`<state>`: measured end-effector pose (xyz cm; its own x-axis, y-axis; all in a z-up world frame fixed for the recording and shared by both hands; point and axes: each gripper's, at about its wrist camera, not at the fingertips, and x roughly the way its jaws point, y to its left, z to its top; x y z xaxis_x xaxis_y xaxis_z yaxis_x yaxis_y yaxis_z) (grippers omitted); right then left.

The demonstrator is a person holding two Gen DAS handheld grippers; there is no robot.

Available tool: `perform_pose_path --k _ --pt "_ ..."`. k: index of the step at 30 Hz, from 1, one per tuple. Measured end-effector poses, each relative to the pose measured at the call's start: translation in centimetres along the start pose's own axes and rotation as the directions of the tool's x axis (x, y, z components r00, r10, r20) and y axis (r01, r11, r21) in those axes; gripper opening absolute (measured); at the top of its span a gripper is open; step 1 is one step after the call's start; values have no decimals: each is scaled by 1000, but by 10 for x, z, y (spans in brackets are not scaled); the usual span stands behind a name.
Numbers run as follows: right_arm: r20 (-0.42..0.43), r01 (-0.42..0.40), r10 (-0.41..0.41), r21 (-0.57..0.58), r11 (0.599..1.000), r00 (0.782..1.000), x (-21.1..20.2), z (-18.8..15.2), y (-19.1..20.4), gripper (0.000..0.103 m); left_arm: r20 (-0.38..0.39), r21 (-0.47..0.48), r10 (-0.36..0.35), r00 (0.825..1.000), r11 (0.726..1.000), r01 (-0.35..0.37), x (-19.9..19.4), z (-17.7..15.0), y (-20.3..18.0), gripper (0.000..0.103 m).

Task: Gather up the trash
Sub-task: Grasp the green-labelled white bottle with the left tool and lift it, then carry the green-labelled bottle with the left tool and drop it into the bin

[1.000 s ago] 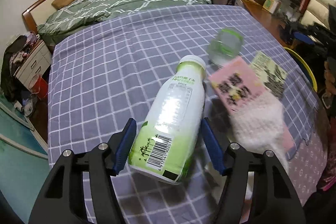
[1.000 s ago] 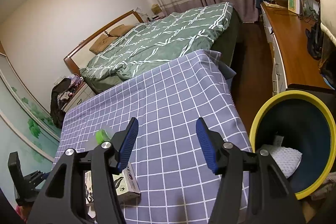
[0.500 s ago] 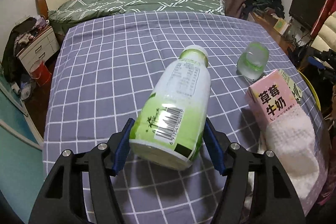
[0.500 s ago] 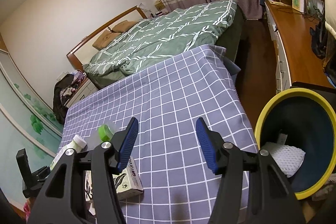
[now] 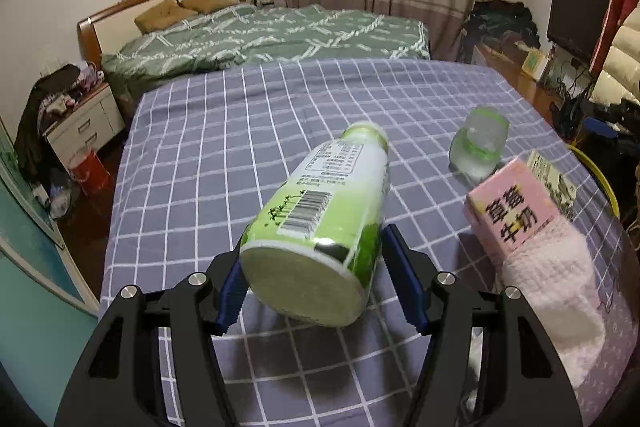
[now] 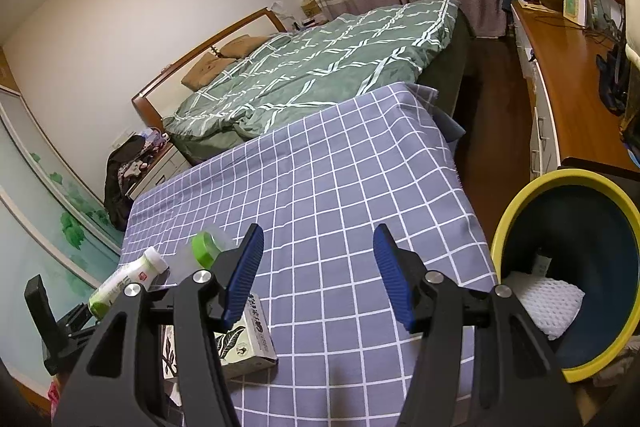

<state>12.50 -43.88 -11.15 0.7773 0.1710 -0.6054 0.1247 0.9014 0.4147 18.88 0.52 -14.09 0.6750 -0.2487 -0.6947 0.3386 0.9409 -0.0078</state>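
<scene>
My left gripper is shut on a white-and-green drink bottle and holds it lifted above the checked tablecloth, base toward the camera. The bottle also shows in the right wrist view. A clear plastic bottle with a green cap lies on the cloth to the right. A pink milk carton rests beside a white-pink cloth. My right gripper is open and empty over the cloth. A yellow-rimmed bin with white foam netting stands at its right.
A printed cardboard box lies on the cloth near the right gripper's left finger. A green-quilted bed stands beyond the table. A wooden desk runs along the right. A nightstand is at the left.
My left gripper has lifted and tilted the white-and-green bottle further, its base now facing the camera. My right gripper has drifted slightly and stays open.
</scene>
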Motion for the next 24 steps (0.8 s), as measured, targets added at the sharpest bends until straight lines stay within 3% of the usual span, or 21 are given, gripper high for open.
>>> perform_pose_path --k 8,15,24 --pt "-3 -7 7 -5 1000 1000 -1 -1 2 55 149 -5 52 987 999 -51 -32 42 -1 58" --pt "-5 -11 10 -5 1000 1000 -1 -2 2 55 143 9 87 986 996 -90 -19 84 -9 57" --pt "-9 -31 31 -13 999 999 -4 -2 5 55 138 -28 93 986 996 -90 -4 106 -9 56"
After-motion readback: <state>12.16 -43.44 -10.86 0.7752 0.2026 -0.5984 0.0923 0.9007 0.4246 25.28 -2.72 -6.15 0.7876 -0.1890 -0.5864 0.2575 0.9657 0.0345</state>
